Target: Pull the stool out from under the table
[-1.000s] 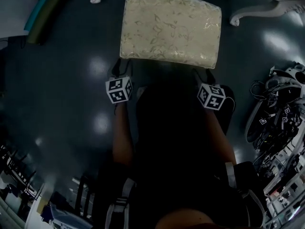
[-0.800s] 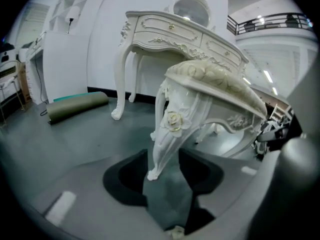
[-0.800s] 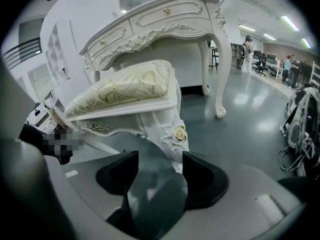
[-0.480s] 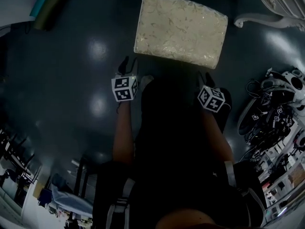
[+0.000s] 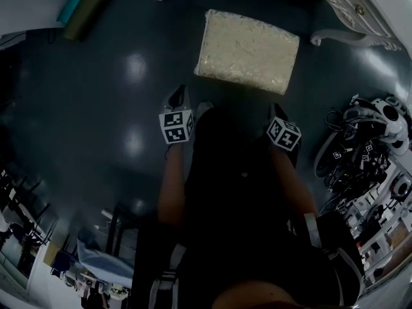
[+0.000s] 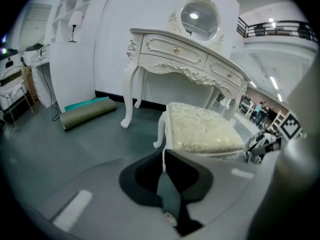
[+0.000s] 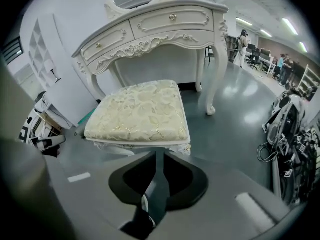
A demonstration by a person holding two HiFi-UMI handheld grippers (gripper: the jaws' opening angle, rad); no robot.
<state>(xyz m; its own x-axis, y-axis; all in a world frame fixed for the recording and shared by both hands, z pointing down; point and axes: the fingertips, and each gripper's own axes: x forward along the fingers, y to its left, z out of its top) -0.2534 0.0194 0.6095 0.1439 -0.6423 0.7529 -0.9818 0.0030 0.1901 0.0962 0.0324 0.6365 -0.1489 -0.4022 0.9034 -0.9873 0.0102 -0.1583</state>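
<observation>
Left gripper (image 5: pixel 175 96), right gripper (image 5: pixel 275 111) rose from stool (image 5: pixel 248 49) edge; jaws just closed, empty; floor (image 5: pixel 96 108) seemingly open.

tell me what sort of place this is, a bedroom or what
Likely a lab or open office staged for recording, not a home: an ornate white dressing table and cushioned stool stand on a glossy grey floor, beside a heap of cabled equipment, under ceiling strip lights.

The table (image 5: pixel 347 2) runs off the head view's top edge; the stool (image 5: pixel 248 49) seemingly hides its own legs.
</observation>
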